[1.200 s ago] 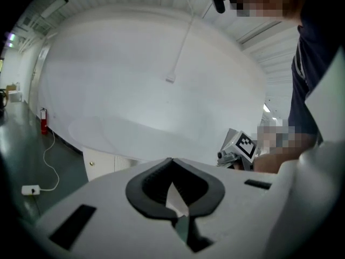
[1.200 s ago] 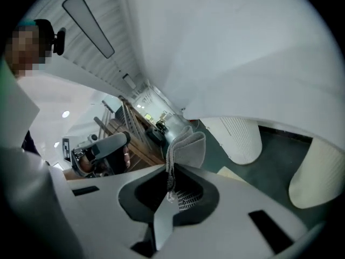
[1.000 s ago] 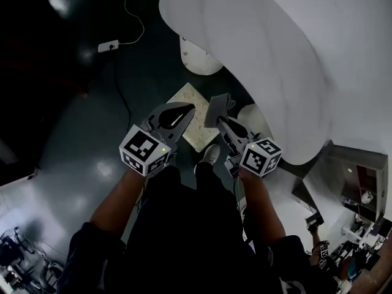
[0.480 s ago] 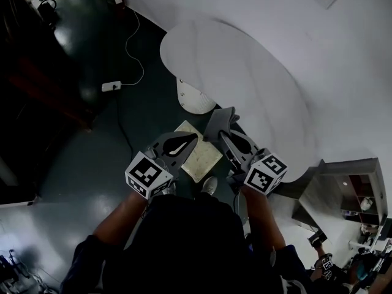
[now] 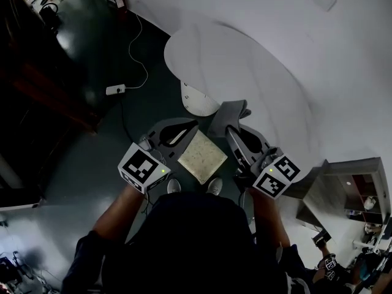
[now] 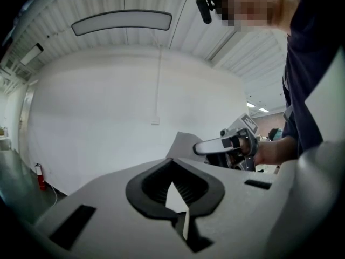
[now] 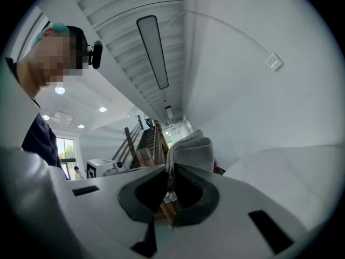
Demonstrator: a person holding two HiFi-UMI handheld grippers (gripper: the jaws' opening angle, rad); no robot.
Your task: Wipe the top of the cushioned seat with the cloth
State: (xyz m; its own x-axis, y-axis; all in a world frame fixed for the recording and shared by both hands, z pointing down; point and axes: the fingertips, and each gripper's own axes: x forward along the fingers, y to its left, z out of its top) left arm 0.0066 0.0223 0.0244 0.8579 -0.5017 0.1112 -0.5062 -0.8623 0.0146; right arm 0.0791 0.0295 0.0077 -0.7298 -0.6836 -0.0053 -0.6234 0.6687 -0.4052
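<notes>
Right hand-held gripper [image 5: 232, 130], seemingly angled upward, pinches the cloth [image 5: 228, 111].

The head view is dim and harsh in contrast. The floor [image 5: 92, 121] from eight to eleven o'clock sinks almost to black, while the wall [image 5: 294, 23] and tabletop [image 5: 245, 72] at one to three o'clock look washed-out white. Both gripper views bulge fisheye-fashion, with black corners. A ceiling light strip [image 6: 122, 21] glows at eleven o'clock in the left view, and another [image 7: 153, 52] at twelve in the right. The left hand-held gripper [image 6: 172, 169] and right hand-held gripper [image 7: 169, 169] blur near the lens; the cloth [image 7: 191, 150] is crisper.
</notes>
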